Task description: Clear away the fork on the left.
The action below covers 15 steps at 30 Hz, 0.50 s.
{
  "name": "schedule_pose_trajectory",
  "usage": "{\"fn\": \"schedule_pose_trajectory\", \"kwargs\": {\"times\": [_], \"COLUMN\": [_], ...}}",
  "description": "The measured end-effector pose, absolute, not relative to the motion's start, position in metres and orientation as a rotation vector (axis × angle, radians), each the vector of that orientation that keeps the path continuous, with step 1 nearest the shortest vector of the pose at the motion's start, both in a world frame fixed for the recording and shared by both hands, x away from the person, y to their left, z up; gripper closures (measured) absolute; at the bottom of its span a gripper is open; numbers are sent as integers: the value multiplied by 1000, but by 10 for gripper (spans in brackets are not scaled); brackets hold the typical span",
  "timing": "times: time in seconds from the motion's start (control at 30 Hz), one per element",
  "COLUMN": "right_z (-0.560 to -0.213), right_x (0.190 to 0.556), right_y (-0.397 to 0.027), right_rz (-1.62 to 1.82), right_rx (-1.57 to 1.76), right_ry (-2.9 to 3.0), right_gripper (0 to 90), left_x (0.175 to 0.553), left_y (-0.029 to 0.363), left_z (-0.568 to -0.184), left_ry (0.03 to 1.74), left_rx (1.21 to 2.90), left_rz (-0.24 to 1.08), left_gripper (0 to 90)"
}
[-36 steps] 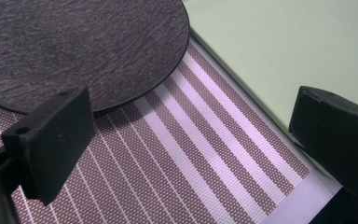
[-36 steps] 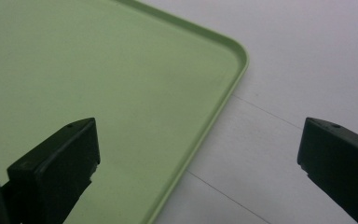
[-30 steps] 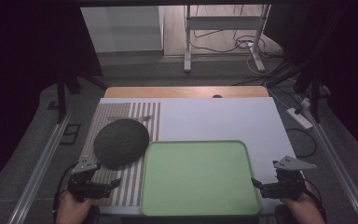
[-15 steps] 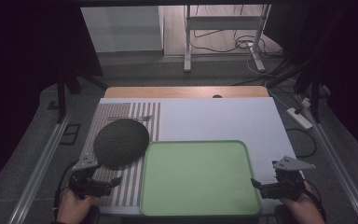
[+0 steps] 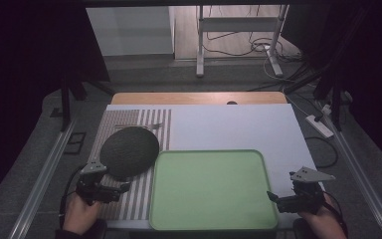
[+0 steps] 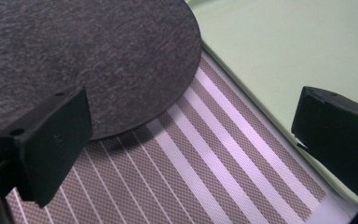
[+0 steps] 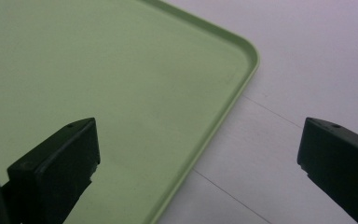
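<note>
While both grippers hover low at the near table edge, neither holds anything. The left gripper [image 5: 122,188] spreads its jaws wide over the striped mat [image 6: 205,172], just beside the dark round disc [image 6: 88,56]. The right gripper [image 5: 272,196] is likewise wide open, straddling the right rim of the green tray [image 7: 223,116], whose flat bed lies bare.

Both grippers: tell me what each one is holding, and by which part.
Nothing is held. The left gripper is open beside the dark round mat, the right gripper open astride the green tray rim; nothing sits between either pair of jaws.
</note>
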State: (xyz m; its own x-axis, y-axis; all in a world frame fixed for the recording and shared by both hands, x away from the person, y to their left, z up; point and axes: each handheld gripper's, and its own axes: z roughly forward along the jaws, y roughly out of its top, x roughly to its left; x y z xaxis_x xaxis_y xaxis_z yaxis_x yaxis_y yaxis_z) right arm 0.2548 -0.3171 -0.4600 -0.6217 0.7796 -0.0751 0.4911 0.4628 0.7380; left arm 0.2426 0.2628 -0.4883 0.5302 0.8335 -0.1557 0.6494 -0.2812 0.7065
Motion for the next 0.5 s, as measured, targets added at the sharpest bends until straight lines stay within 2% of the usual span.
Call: {"fn": "schedule_pose_trajectory", "kwargs": {"times": [0.5], "right_z": [-460], "right_x": [255], "right_y": [-317], "right_rz": [968], "right_rx": [1061], "right_ry": [2316], "right_gripper": [0], "left_x": [276], "left_y": [267], "left_z": [-493], "left_ry": [1207], "left_rx": [2055], "left_rz": [308], "left_gripper": [0]}}
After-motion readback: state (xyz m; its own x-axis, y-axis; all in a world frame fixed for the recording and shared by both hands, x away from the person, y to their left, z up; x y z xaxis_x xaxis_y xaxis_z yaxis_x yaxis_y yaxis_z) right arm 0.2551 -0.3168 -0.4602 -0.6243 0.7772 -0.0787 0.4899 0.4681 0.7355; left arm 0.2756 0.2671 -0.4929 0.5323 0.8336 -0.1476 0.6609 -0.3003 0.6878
